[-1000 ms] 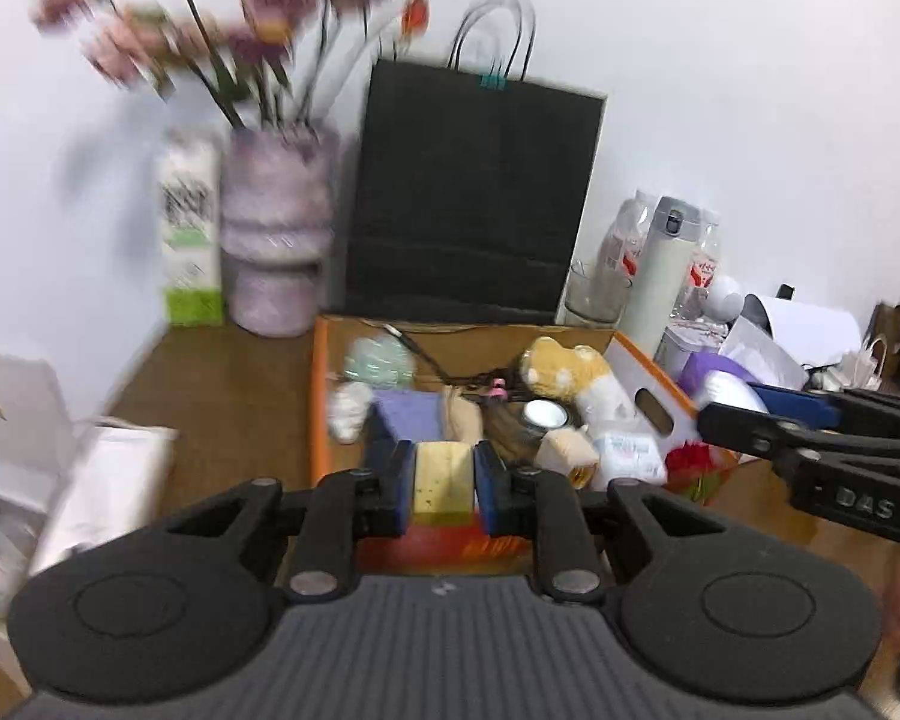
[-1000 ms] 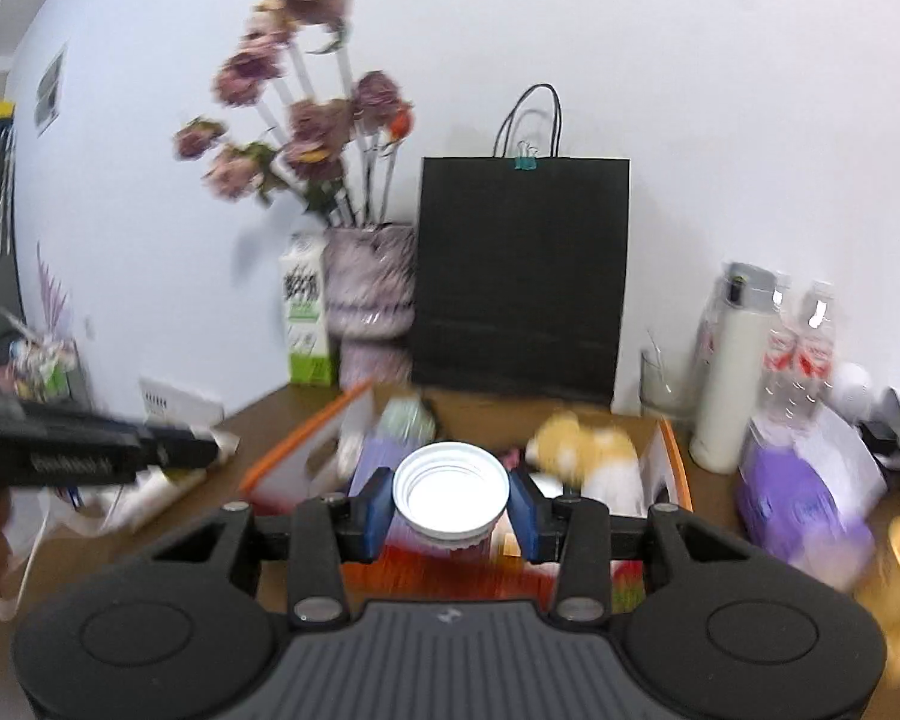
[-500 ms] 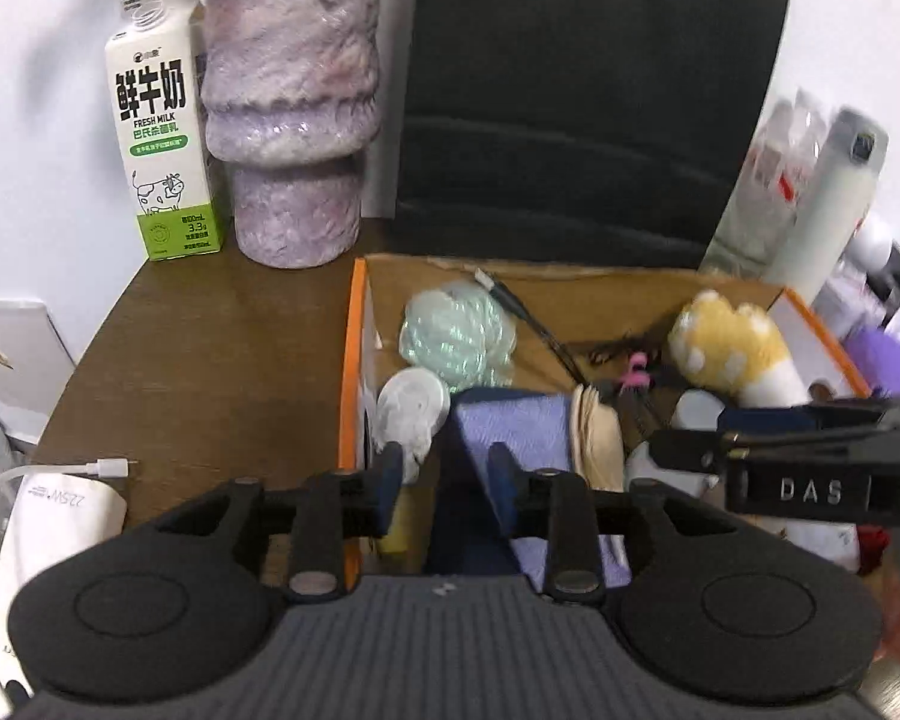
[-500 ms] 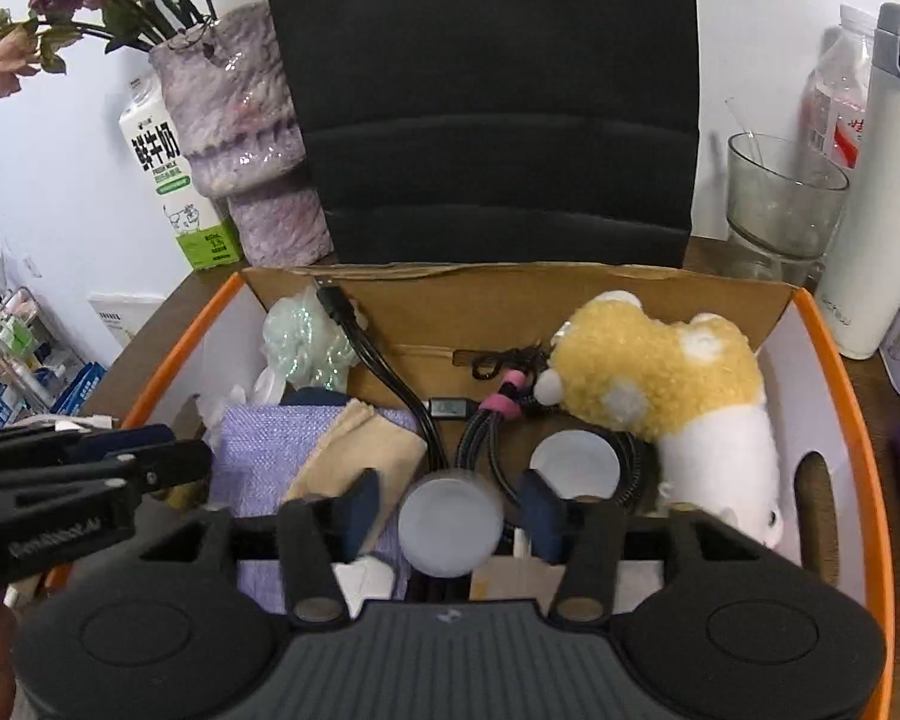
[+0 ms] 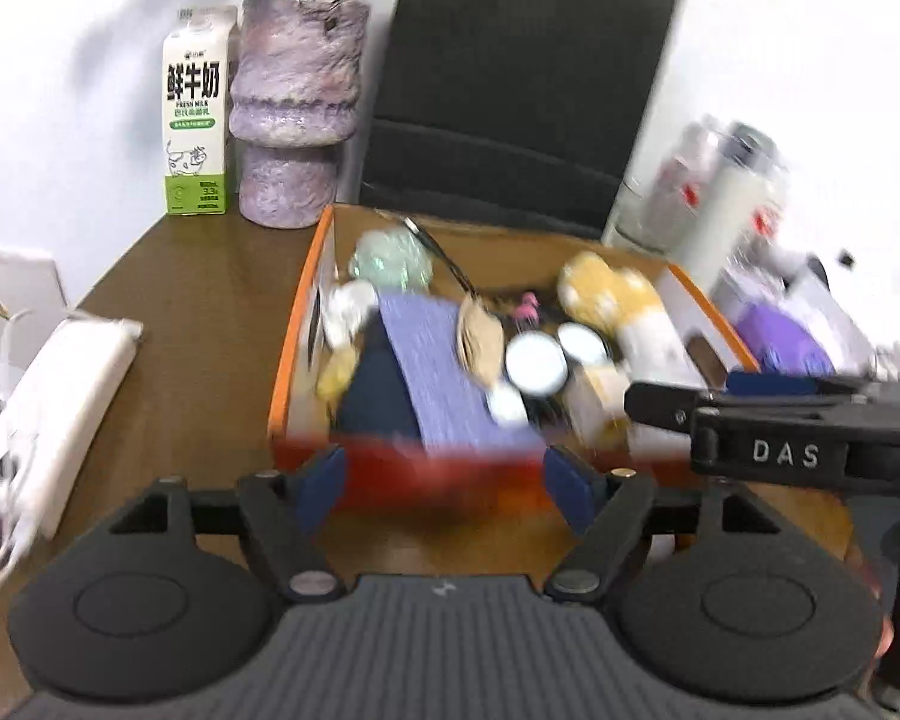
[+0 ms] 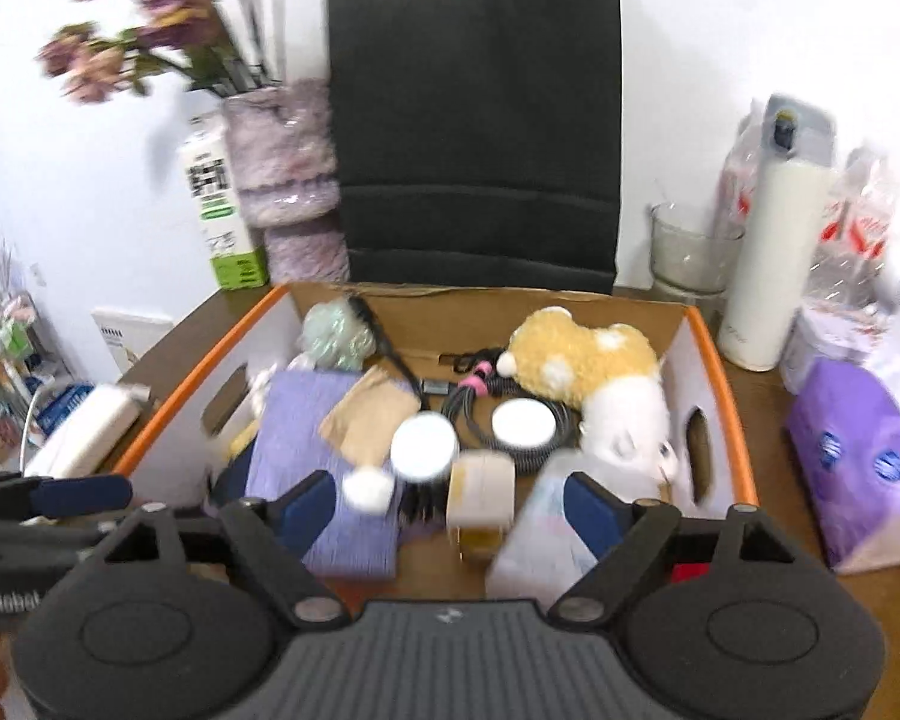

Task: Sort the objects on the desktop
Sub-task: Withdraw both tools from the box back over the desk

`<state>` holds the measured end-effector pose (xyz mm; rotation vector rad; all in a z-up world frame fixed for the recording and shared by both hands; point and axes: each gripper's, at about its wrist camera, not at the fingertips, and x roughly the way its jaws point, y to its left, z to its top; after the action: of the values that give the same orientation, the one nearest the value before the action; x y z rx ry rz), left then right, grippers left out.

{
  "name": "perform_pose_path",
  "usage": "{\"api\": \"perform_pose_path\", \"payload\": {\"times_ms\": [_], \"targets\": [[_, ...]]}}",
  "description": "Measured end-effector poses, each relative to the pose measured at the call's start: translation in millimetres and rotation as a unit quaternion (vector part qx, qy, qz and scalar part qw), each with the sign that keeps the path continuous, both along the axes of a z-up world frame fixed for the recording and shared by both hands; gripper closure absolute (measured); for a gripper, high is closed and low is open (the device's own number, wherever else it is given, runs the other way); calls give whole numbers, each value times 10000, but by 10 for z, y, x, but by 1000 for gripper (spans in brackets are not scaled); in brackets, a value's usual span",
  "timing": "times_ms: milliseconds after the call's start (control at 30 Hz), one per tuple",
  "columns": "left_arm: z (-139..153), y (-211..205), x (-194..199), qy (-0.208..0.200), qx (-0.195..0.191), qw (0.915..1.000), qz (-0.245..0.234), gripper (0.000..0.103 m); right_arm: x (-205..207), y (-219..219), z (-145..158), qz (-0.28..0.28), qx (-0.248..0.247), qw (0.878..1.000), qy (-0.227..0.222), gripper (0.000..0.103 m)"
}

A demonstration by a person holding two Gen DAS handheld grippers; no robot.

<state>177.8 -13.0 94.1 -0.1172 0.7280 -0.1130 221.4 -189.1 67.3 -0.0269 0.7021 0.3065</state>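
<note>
An orange-rimmed cardboard box [image 5: 299,324] [image 6: 727,396] on the wooden desk holds a purple cloth [image 5: 444,360] [image 6: 306,414], a yellow sponge [image 5: 337,373], two white round lids [image 6: 424,444] [image 6: 523,422], a plush toy [image 6: 582,354], black cables and a mint pouf [image 6: 333,333]. My left gripper [image 5: 444,483] is open and empty, just in front of the box. My right gripper [image 6: 447,510] is open and empty above the box's near edge. The white lid it held lies in the box.
Behind the box stand a black paper bag [image 6: 480,120], a purple vase of flowers [image 5: 294,114] and a milk carton [image 5: 197,114]. A white thermos [image 6: 774,252], a glass [image 6: 687,252], bottles and a purple tissue pack [image 6: 858,468] are to the right. A white power adapter [image 5: 48,396] lies left.
The left gripper let go of the yellow sponge and the right let go of the white lid, both now lying in the box. Both grippers opened wide and drew back.
</note>
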Motion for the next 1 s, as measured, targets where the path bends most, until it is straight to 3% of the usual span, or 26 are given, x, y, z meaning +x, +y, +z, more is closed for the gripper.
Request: {"api": "perform_pose_path", "payload": {"times_ms": [167,300,500,667,733,833,1000], "targets": [[-6,-63,-669,-360,207,9991,-45,13,-723,-40,-92,-110,-289,9988,-387,18],[-198,-95,-1175,-615,385,9971,-238,3,-1285,-115,-287,-154,-268,9984,-464,14],[-612,-68,-1578,-286,247,9988,-325,3,-1885,-218,-648,-299,13,9995,-98,14],[-723,-27,-1737,-301,159,9991,-252,3,-2245,-212,-786,-308,-112,9994,-94,13],[-711,-24,-1748,-423,153,9987,-252,2,-2294,-227,-815,-322,-58,9994,-66,14],[-744,5,-1729,-277,80,9993,-216,2,-2362,-284,-797,-396,112,9987,-293,13],[-741,24,-1704,-279,-22,9994,-207,2,-2327,-320,-809,-430,265,9987,-114,13]]}}
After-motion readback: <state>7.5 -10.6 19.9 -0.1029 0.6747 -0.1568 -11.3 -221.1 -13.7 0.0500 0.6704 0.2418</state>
